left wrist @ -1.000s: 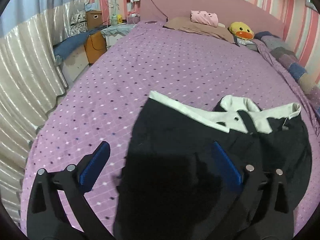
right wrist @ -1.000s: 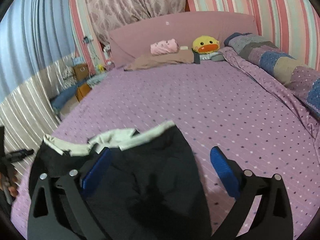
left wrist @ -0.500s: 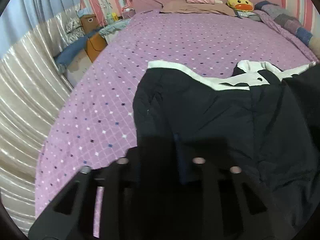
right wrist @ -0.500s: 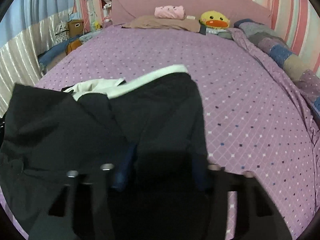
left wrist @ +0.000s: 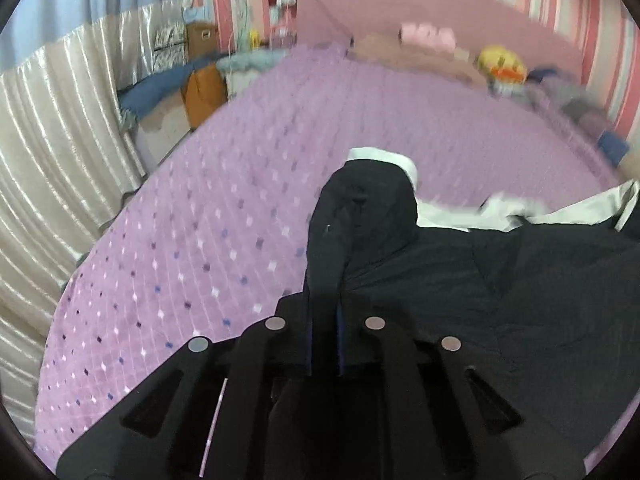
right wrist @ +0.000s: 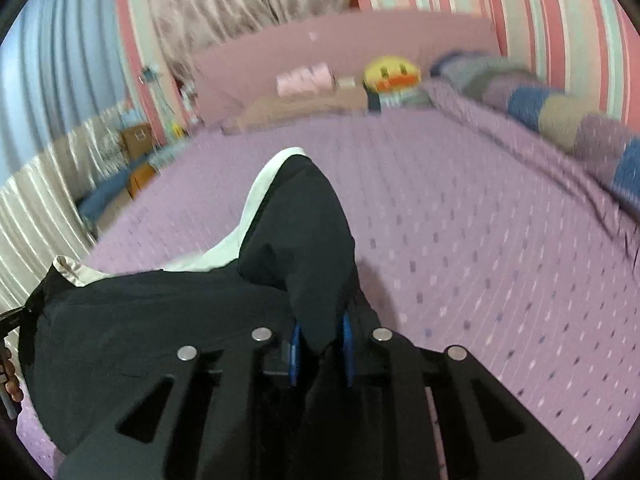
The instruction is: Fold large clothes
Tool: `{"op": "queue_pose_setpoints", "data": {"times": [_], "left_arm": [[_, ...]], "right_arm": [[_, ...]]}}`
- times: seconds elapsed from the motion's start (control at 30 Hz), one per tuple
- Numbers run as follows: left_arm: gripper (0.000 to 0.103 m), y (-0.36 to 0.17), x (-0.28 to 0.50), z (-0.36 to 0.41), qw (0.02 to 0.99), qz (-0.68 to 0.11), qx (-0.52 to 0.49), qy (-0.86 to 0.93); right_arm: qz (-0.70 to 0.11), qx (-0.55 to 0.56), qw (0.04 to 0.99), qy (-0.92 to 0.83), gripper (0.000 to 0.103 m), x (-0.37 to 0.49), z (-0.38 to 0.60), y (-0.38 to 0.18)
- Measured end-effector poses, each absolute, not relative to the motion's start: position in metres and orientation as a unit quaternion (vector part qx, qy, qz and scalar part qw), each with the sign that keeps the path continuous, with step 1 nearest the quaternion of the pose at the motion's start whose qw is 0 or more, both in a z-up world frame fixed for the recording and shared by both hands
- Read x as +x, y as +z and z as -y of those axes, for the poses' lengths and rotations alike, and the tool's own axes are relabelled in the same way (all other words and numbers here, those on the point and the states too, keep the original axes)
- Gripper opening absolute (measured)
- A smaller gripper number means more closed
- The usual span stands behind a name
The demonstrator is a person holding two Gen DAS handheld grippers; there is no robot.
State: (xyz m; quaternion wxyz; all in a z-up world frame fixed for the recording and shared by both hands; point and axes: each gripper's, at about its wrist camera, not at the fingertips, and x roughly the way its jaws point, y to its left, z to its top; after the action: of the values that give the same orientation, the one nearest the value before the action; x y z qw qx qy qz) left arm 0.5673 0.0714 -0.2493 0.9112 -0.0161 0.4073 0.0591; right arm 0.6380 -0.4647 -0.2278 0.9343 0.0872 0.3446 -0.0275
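Observation:
A large black garment with white trim (left wrist: 500,280) lies bunched on the purple dotted bedspread (left wrist: 200,240). My left gripper (left wrist: 324,344) is shut on a fold of the black cloth at its left side, and the cloth rises in a peak in front of the jaws. The garment also shows in the right wrist view (right wrist: 160,320). My right gripper (right wrist: 320,344) is shut on the cloth's right side, with the blue pads (right wrist: 347,340) pinching a raised fold. The white trim (right wrist: 256,216) runs along the far edge.
Pillows, a pink roll (right wrist: 306,78) and a yellow duck toy (right wrist: 392,72) sit at the pink headboard. A patchwork quilt (right wrist: 560,120) lies along the right side. A nightstand and boxes (left wrist: 204,92) stand beyond the bed's left edge by shiny curtains.
Both grippers went from open above the garment to shut on its black cloth. They have since lifted the pinched folds, and the cloth now stands up in peaks.

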Motion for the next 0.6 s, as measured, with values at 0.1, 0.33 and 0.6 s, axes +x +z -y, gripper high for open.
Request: {"op": "queue_pose_setpoints", "data": {"times": [0.1,0.33,0.6], "left_arm": [[0.011,-0.274,0.567,-0.067,0.906,-0.419,0.005,0.069],[0.045,-0.228,0.556,-0.059,0.917,-0.385,0.027,0.099],[0.086,-0.173,0.605,0.021,0.937,-0.344,0.017,0.062]], "right_arm": [[-0.362,0.088,0.927,-0.034,0.021,0.640,0.465,-0.251],[-0.312,0.117,0.943,-0.015,0.074,0.622,0.472,-0.208],[-0.274,0.088,0.958,0.008,0.101,0.667,0.403,-0.164]]}}
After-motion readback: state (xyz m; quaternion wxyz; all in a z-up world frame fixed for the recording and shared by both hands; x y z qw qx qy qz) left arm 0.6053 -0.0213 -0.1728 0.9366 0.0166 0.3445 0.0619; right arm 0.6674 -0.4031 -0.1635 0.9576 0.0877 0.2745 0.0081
